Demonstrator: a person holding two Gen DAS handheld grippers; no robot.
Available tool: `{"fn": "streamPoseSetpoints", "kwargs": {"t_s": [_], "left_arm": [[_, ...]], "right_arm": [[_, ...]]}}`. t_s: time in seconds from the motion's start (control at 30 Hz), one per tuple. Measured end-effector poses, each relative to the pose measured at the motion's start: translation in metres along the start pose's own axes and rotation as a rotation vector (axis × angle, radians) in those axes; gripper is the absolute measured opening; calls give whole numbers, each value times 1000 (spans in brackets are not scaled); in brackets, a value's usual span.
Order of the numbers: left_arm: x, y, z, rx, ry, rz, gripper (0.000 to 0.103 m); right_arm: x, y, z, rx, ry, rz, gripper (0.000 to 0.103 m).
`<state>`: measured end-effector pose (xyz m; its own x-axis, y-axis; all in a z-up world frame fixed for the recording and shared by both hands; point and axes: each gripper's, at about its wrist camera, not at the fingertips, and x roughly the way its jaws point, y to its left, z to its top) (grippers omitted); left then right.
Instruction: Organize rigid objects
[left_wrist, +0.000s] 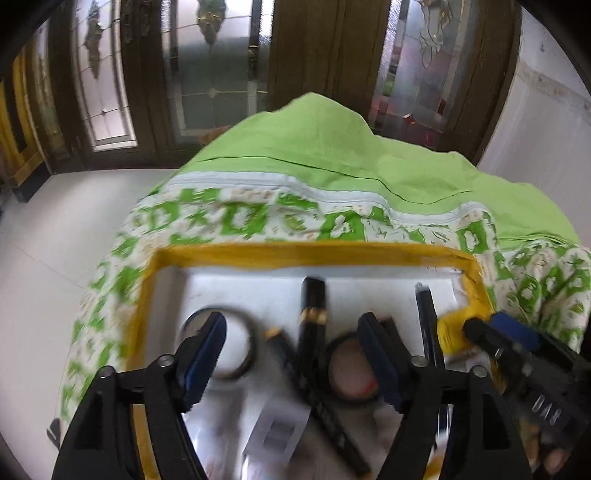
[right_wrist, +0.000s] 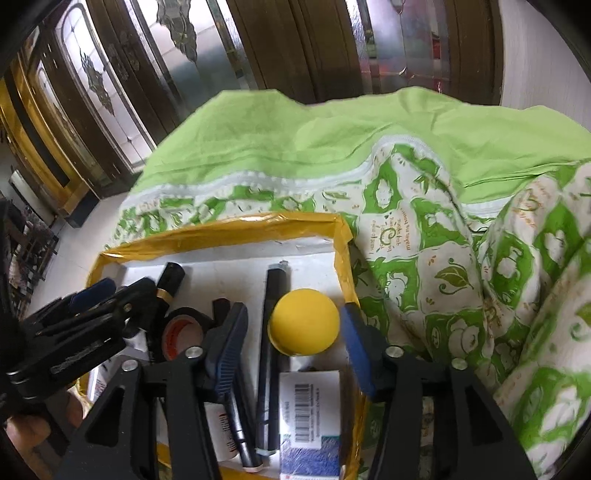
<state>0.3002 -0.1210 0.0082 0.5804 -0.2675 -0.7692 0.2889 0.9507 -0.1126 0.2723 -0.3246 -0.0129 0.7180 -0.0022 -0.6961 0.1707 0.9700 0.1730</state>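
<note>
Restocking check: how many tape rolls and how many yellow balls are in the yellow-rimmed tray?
Tape rolls: 2
Yellow balls: 1
Total: 3

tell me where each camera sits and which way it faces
Left wrist: on the left hand-held gripper, looking forward and down into the yellow-rimmed tray; its own open jaws show, the right hand-held gripper at right, fingertips below.
Right wrist: on the right hand-held gripper, looking forward and down at the tray's right side; jaws open around the yellow ball, not pressing it; the left hand-held gripper at left.
Shared: tray, ball, tape roll, green cloth, doors.
</note>
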Motion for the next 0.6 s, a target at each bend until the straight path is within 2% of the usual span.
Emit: {"fn": "streamPoseSetpoints", "kwargs": {"t_s": [0.13, 0.27, 0.43, 0.6], "left_arm": [[-36, 13, -42, 5, -23, 90, 88], [-69, 20, -102, 44, -25, 174, 89], [-110, 17, -163, 71, -37, 208, 90], [-155, 10, -185, 72, -90, 210, 97]], "right_arm": [[-36, -3, -9, 46, -88, 18, 73], [-74, -1, -27, 56, -160, 21, 91], [-97, 7, -60, 32, -166, 22, 99], [-107, 17, -101, -16, -113, 11, 100]]}}
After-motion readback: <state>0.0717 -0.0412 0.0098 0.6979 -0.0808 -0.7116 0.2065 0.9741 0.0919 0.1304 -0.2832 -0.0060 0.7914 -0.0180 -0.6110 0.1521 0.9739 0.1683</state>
